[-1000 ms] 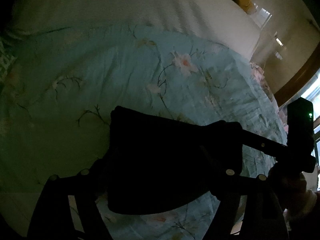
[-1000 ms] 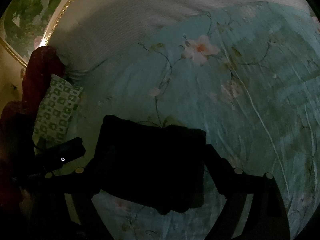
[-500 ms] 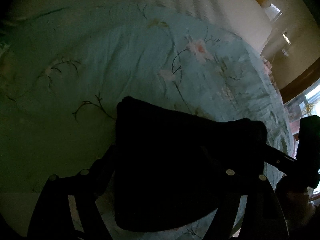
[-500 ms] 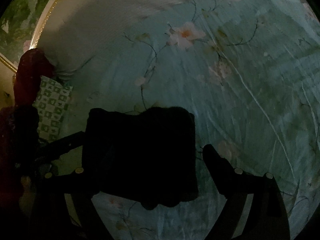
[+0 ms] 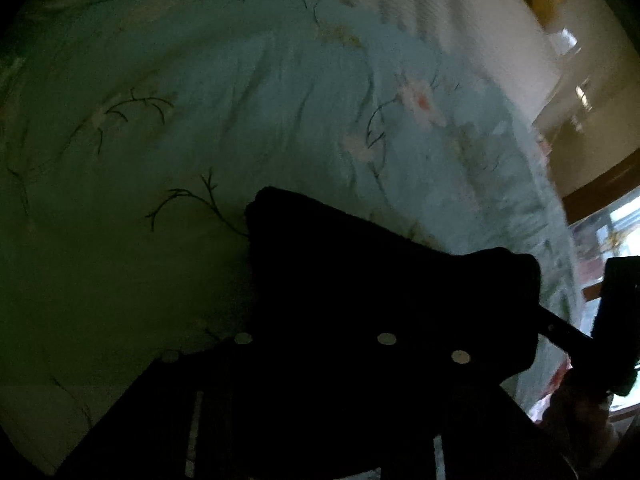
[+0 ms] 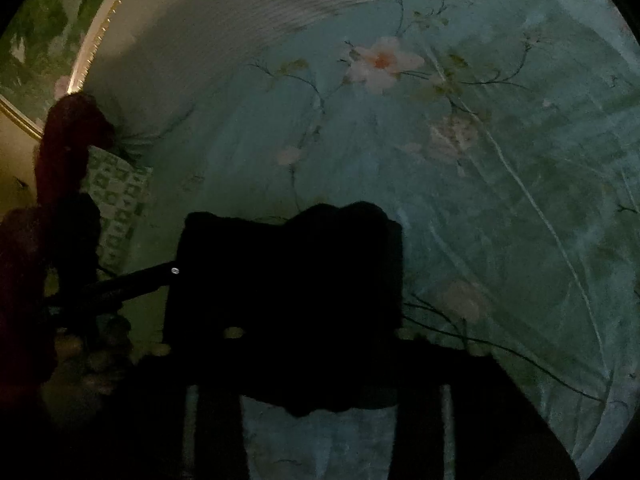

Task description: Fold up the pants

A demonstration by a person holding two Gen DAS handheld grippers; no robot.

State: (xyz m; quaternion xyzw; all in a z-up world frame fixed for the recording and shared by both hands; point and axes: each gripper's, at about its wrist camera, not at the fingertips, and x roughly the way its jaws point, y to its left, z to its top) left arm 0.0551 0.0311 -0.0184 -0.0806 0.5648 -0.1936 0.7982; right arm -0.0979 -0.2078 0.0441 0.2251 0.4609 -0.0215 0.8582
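Note:
The black pants [image 5: 372, 288] lie folded into a compact bundle on the light blue floral bedspread [image 5: 240, 100]. In the left wrist view my left gripper [image 5: 316, 320] has its fingers closed in on the bundle's near side. In the right wrist view the pants [image 6: 288, 288] sit between my right gripper's [image 6: 316, 320] fingers, which have closed in against them. The dark cloth hides both sets of fingertips. The right gripper also shows at the right edge of the left wrist view [image 5: 560, 332], and the left gripper shows at the left of the right wrist view [image 6: 132, 280].
A white quilted bedhead or cover [image 6: 240, 20] lies beyond the bedspread. A green patterned pillow [image 6: 120, 200] and a dark red cloth [image 6: 68, 144] sit at the bed's left. The bed edge, a wooden frame and a window [image 5: 616, 216] are at the right.
Both grippers' fingers have closed inward onto the pants bundle. Both cameras have moved in closer, so the bundle looks larger.

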